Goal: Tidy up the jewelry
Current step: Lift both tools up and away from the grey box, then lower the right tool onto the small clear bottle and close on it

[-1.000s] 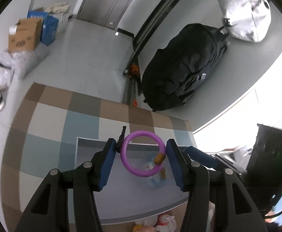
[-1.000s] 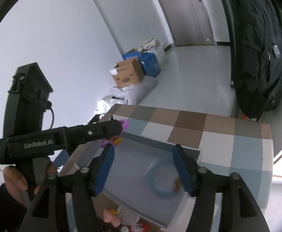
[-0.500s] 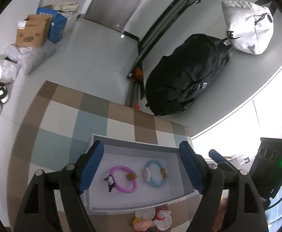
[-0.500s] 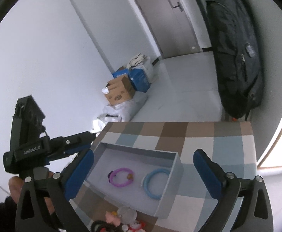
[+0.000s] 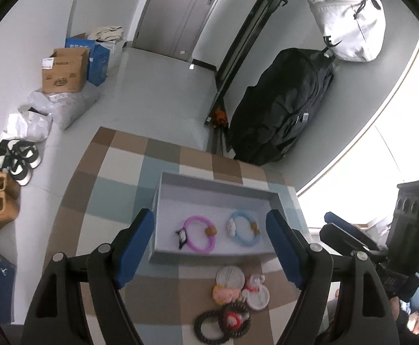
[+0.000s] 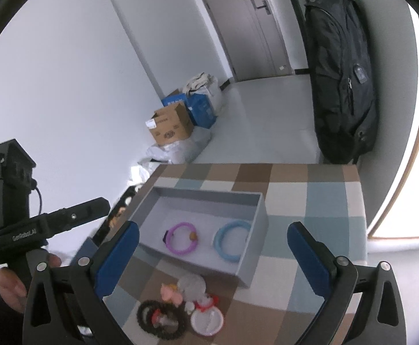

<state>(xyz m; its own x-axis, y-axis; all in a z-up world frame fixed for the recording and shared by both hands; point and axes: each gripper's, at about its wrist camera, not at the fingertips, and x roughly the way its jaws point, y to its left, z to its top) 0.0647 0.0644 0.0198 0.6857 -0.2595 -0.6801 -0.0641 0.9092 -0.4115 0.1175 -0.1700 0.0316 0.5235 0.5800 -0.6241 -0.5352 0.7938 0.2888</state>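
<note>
A grey open box stands on the checkered table. Inside it lie a purple bracelet with small charms and a blue bracelet, side by side and apart. My left gripper hovers open above the box's near wall, nothing between its blue pads. In the right wrist view the same box holds the purple bracelet and blue bracelet. My right gripper is wide open and empty above them. A pile of hair ties and trinkets lies in front of the box.
A black backpack and a white bag hang at the far wall. Cardboard boxes and shoes are on the floor left of the table. A hand grips the left tool's handle.
The purple bracelet was between my left fingers; it now lies in the box beside the blue one. Both grippers have opened wider and drawn back and up from the box.
</note>
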